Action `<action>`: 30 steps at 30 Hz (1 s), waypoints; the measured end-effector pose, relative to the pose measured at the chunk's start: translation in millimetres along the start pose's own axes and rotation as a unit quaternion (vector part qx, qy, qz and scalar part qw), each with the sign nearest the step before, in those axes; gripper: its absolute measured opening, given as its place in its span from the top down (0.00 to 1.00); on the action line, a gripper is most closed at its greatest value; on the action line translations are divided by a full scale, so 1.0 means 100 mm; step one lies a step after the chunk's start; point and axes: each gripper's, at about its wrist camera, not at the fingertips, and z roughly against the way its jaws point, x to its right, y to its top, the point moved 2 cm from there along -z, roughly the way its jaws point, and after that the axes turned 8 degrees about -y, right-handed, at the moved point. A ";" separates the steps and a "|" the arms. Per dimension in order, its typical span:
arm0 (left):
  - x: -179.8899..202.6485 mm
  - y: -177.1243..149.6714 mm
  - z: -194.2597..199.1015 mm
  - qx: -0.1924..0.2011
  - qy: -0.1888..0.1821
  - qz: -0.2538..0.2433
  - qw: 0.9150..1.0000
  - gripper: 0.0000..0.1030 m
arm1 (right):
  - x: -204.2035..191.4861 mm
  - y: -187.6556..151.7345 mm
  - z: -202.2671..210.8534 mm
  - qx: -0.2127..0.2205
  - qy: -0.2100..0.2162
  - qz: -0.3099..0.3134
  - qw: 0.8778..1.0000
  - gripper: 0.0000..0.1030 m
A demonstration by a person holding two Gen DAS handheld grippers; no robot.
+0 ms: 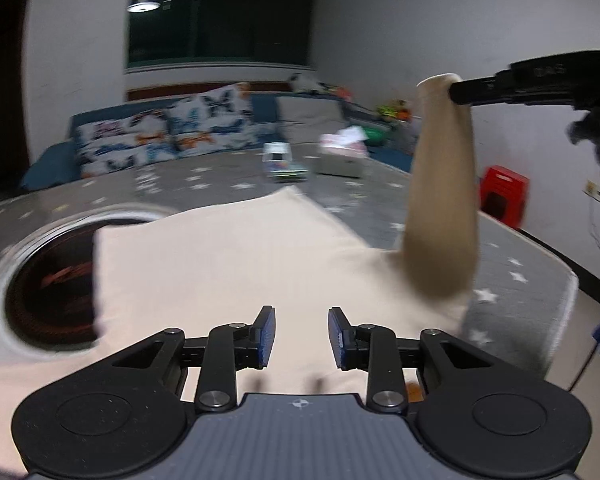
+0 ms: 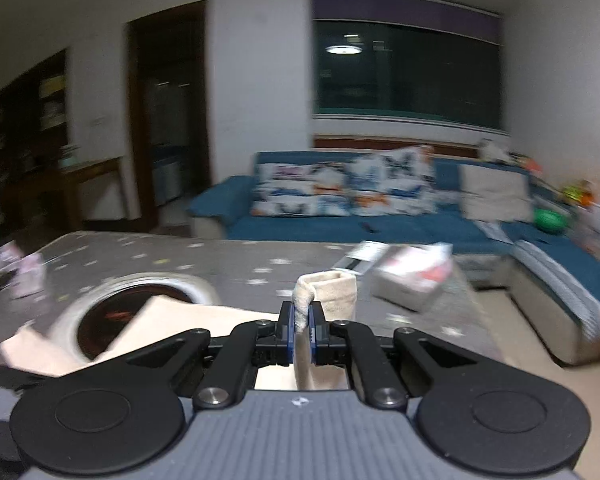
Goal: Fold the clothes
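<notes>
Left gripper (image 1: 302, 338): fingers apart at a moderate gap, holding nothing. It hovers low over the near part of the cream garment (image 1: 236, 264), blue pads (image 1: 267, 336) facing each other.

Right gripper (image 2: 302, 330): fingers closed narrow on a bunched cuff of the garment sleeve (image 2: 328, 292). In the left wrist view the same gripper (image 1: 456, 94) enters from the right, raised above the table, and the sleeve (image 1: 444, 200) hangs from it in a long tube down to the garment body.

Garment position: the body lies spread flat on the grey star-patterned table cover (image 1: 508, 256). Its left edge overlaps a round recessed burner (image 1: 48, 280) set in the table. The burner has a pale ring and a dark centre with red markings; the markings are too blurred to read.

Containers, far side of the table: a tissue box (image 1: 340, 154) with white tissue protruding from its top, and just beside it on the left a small stack of flat boxes or books (image 1: 284, 162). Print on both is unreadable.

Background: a blue sofa (image 2: 380, 224) with butterfly-print cushions (image 2: 340, 188), a green ball (image 2: 550, 220) on its right section, a red plastic stool (image 1: 504, 194) beside the table, and a dark window (image 2: 404, 76) reflecting a ceiling lamp
</notes>
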 end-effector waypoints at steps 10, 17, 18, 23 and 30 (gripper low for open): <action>-0.48 -0.21 0.42 0.012 0.064 0.060 0.996 0.66 | -1.16 -0.04 -0.38 -0.037 0.136 0.073 0.987 0.94; -0.55 -0.26 0.50 0.012 0.077 0.074 0.994 0.61 | -1.50 -0.30 -0.65 -0.086 0.167 0.102 0.977 0.88; -0.55 -0.26 0.50 0.012 0.077 0.075 0.994 0.61 | -1.50 -0.32 -0.65 -0.089 0.170 0.101 0.976 0.86; -0.54 -0.24 0.52 0.015 0.077 0.070 0.994 0.61 | -1.31 -0.37 -0.51 -0.092 0.172 0.104 0.975 0.81; -0.47 -0.15 0.45 0.020 0.065 0.057 0.996 0.63 | -0.76 -0.69 -0.57 -0.145 0.101 0.096 0.980 0.81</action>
